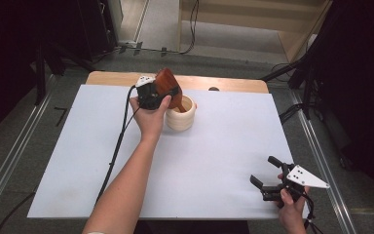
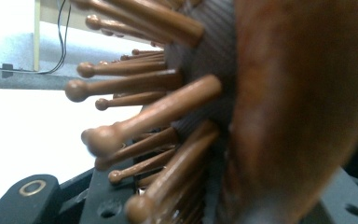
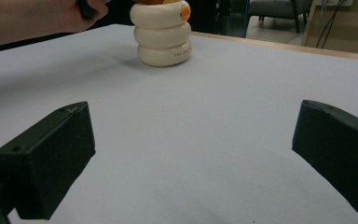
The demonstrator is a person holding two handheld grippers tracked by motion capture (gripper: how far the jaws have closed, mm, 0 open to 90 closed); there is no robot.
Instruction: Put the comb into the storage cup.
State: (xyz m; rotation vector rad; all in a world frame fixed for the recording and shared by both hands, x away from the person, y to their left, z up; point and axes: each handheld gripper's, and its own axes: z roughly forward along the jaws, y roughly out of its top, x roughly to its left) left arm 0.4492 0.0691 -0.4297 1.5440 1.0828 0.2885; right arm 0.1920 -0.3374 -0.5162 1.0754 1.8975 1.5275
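- The lower end of the reddish-brown wooden hairbrush (image 1: 168,87) is out of sight: its handle dips below the rim of the cream, ribbed, ring-stacked ceramic holder (image 1: 181,114), so how deep it sits cannot be told.
- The left gripper (image 1: 152,95) is mostly covered by the person's left hand (image 1: 150,117); only its black body, a small white top piece and the black cable trailing down the table show in the high view.
- In the left gripper view the brush is so close that its smooth oval back is a blur on the right, while the round-tipped wooden bristles (image 2: 144,119) jut leftward; the jaw tips themselves are buried behind it.
- That gripper is clenched on the head of the brush, holding it tilted above the holder, toward the far middle of the white table sheet (image 1: 214,161).
- The right gripper (image 1: 268,183) sits at the near right corner of the sheet, in the person's right hand (image 1: 292,207), well apart from the holder.
- Its two black jaws stand wide apart with nothing between them but bare sheet; they hold nothing.
- In the right gripper view the holder's top is cut off by the frame, showing an orange mark near its rim.
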